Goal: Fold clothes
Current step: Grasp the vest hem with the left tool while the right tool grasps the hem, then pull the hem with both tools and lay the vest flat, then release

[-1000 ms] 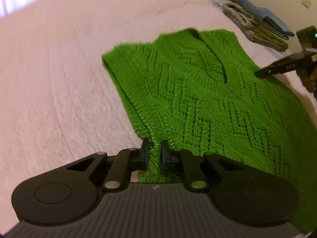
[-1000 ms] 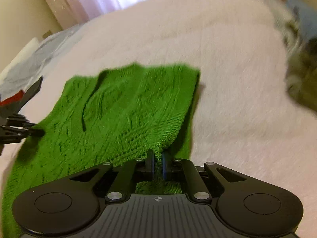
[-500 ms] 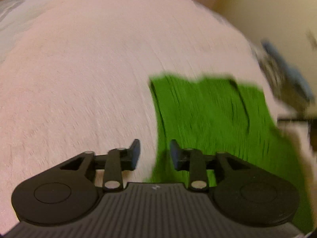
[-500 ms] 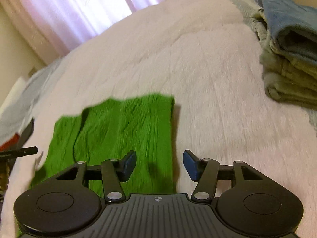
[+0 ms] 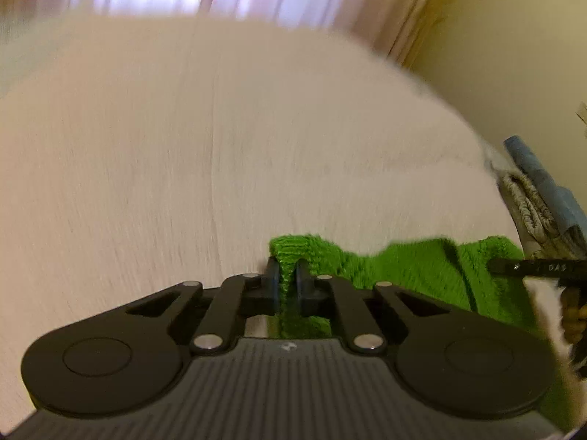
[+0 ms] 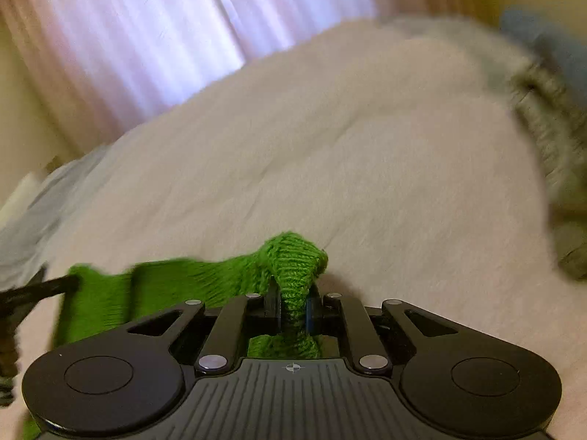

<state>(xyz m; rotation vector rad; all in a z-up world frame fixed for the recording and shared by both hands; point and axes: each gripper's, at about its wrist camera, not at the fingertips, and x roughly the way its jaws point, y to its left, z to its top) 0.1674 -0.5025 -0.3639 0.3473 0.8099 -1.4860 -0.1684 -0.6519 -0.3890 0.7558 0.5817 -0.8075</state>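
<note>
One marking is legible. In the left wrist view, the letters "DAS" are printed in pale characters on the black finger of the right gripper (image 5: 493, 267), which enters from the right edge of the frame over the green knit garment (image 5: 422, 267). A few small marks sit beside the letters and cannot be read. No other text, label, brand, number or sign is readable in either view.

A bed covered in a pale pink-white textured blanket (image 5: 220, 154) fills the room, with daylight glowing through sheer curtains (image 6: 146, 36) at twelve o'clock, a cream wall (image 5: 513, 55) at two o'clock, and a grey-blue pillow (image 6: 47, 198) at nine o'clock in the right wrist view.
</note>
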